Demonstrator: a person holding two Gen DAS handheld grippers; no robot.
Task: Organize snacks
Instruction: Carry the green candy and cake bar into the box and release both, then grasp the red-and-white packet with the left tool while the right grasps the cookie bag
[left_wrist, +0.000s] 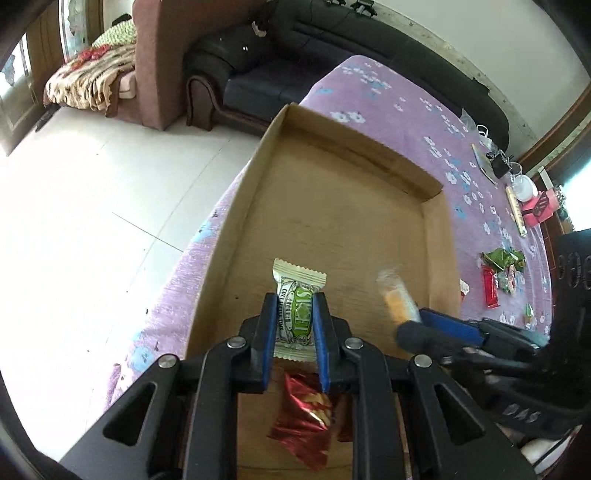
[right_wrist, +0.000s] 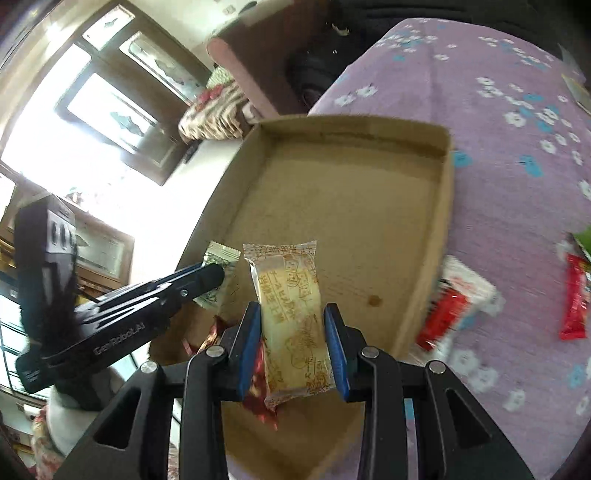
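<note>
Grippers over the cardboard tray (left_wrist: 236, 221): left gripper (left_wrist: 294, 325) clamped on a green-and-white packet (left_wrist: 297, 295), right gripper (right_wrist: 295, 332) on a yellow cake packet (right_wrist: 291, 295)

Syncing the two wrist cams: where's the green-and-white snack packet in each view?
Left wrist: green-and-white snack packet low centre, clamped in the left claw over the cardboard tray.
Right wrist: same packet at mid-left, its end poking past the left claw's tip.
Shared landmark: the red foil packet lying in the tray's near end.

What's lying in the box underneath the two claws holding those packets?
A crinkled red foil snack lies on the cardboard box floor beneath the left claw; the right wrist view shows it beside the right claw.
</note>
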